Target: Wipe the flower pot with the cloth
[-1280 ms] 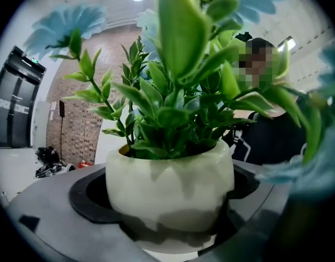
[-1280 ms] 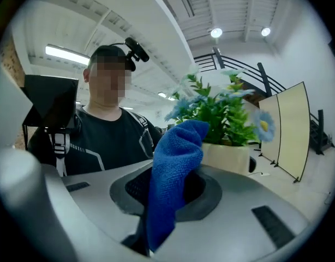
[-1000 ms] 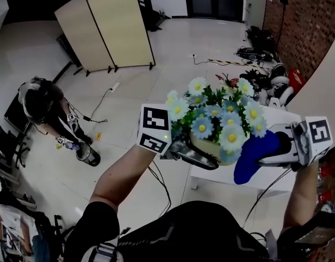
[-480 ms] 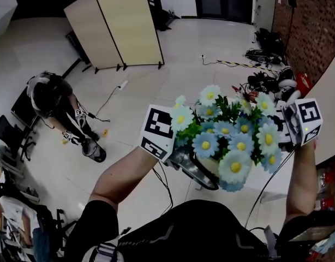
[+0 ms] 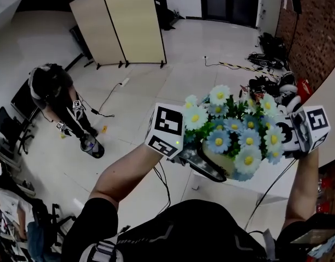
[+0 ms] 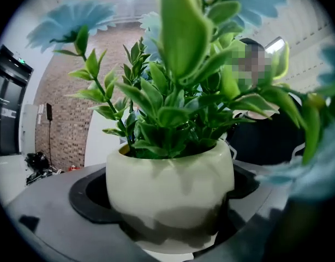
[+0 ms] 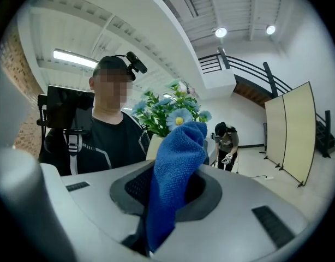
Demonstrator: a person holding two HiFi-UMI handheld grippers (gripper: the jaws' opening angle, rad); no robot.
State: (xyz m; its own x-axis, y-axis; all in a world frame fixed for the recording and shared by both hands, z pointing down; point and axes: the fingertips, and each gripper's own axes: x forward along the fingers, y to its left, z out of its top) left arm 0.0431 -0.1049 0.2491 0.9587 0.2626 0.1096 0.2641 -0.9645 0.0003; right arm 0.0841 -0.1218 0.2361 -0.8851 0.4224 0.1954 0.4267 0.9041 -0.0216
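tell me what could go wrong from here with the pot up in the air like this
1. The left gripper holds the flower pot in the air by its smooth rounded wall; wiping pressure might twist it or slip it out.
2. The cloth hangs loosely from the right gripper and could snag on the flowers.
3. In the head view the flowers hide the cloth, so contact is hard to judge.

No readable text, label, brand or number shows anywhere.

In head view, cloth (image 7: 175, 162) behind flowers (image 5: 218, 141)
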